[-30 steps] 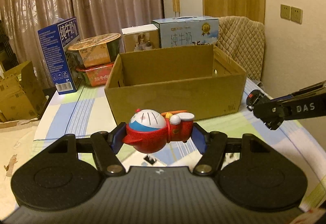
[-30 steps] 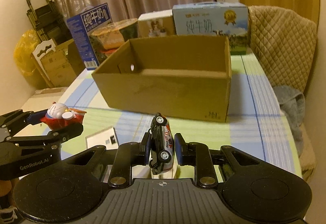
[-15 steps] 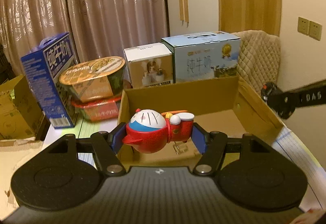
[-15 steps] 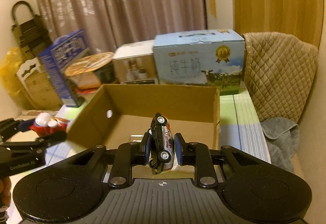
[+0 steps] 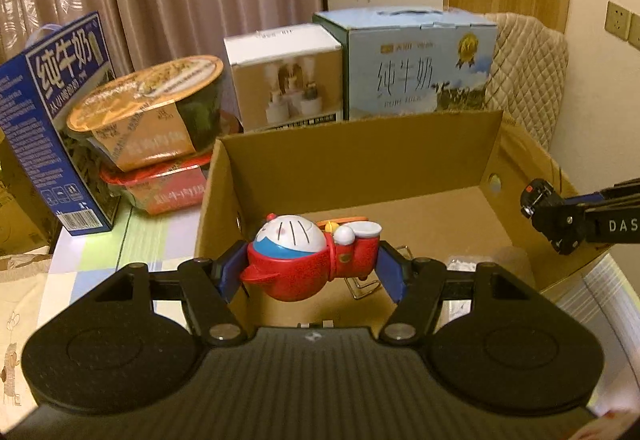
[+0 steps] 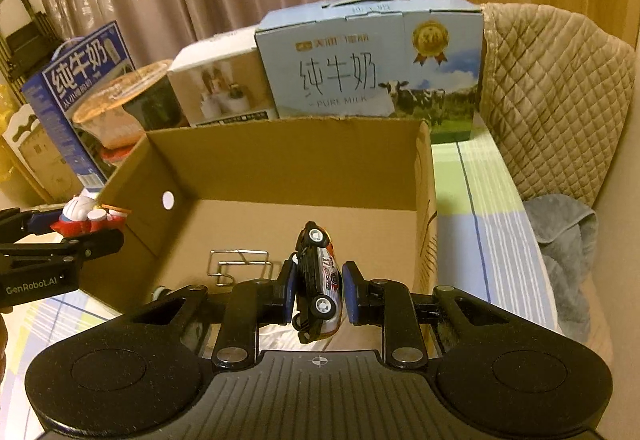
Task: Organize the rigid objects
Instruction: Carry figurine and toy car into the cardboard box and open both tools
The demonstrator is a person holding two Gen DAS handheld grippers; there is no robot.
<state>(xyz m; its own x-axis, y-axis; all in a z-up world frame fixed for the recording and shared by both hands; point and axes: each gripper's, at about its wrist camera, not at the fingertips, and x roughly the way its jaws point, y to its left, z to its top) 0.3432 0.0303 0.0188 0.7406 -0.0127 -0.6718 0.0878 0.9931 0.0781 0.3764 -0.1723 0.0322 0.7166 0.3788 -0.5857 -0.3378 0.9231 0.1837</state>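
Note:
My left gripper (image 5: 312, 268) is shut on a red, white and blue cat figurine (image 5: 308, 260), held over the near left corner of an open cardboard box (image 5: 360, 155). In the right wrist view my right gripper (image 6: 318, 290) is shut on a small toy car (image 6: 320, 280) standing on end, above the box (image 6: 288, 155) near its front wall. Each view shows the other gripper: the right gripper (image 5: 538, 209) over the box's right wall, the left gripper (image 6: 86, 222) with the figurine (image 6: 84, 215) at its left wall. A bent wire piece (image 6: 236, 264) lies on the box floor.
Behind the box stand a light blue milk carton (image 6: 372, 63), a white product box (image 6: 220, 83), stacked noodle bowls (image 5: 152, 119) and a dark blue milk carton (image 5: 52, 51). A quilted chair back (image 6: 556, 95) and grey towel (image 6: 568, 240) are at right. Striped tablecloth (image 6: 480, 207) surrounds the box.
Both grippers have moved forward from in front of the box to over its opening, each keeping hold of its toy. The box floor and wire piece have come into view.

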